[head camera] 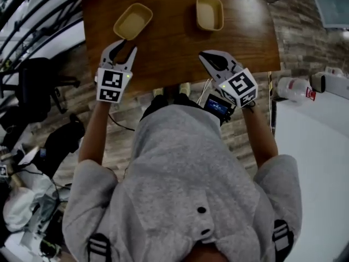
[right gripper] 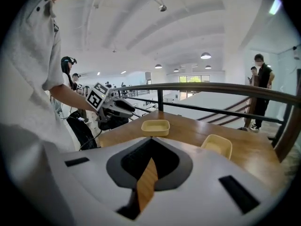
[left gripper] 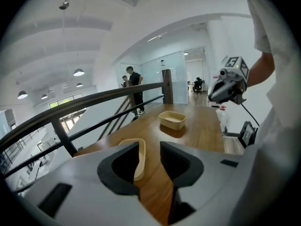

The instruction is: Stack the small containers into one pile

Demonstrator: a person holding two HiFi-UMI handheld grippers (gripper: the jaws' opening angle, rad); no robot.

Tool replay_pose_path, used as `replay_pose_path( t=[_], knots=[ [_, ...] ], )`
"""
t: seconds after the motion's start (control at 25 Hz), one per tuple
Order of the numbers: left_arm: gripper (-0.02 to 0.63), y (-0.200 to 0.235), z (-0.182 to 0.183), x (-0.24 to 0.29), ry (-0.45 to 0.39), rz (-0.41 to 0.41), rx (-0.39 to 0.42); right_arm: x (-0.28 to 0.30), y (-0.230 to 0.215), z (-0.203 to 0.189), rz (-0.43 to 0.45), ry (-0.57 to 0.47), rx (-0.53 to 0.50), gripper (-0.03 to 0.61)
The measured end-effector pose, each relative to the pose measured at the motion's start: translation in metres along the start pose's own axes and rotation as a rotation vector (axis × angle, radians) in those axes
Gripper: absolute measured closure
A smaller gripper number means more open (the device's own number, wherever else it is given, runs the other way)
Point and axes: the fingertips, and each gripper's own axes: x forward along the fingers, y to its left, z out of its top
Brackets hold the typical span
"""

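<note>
Tan left container [head camera: 132, 21], right container [head camera: 210, 12], apart on table [head camera: 169, 48]. Left gripper [head camera: 125, 48]: jaws wide, empty; should straddle left container's wall squarely. Right gripper [head camera: 203, 55]: jaws together, empty.

Left gripper [head camera: 125, 52] — fingers [left gripper: 123, 166] apart; right gripper [head camera: 207, 58] — fingers together, nothing between; forearms [head camera: 94, 129] extended forward.

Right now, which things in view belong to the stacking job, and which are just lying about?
Job:
- left container
- right container
- left gripper, open, empty
- right gripper, shut, empty
- table they sit on

Lying about:
- bottle on the white surface at right
- chair at left
</note>
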Motion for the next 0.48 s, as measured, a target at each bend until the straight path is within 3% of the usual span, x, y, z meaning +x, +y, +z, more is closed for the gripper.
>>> replay_pose_path(
  t=[0.48],
  knots=[
    [0.48, 0.025, -0.081, 0.053, 0.208, -0.147, 0.349, -0.012, 0.038, -0.01, -0.072, -0.02, 0.021, 0.563]
  ],
)
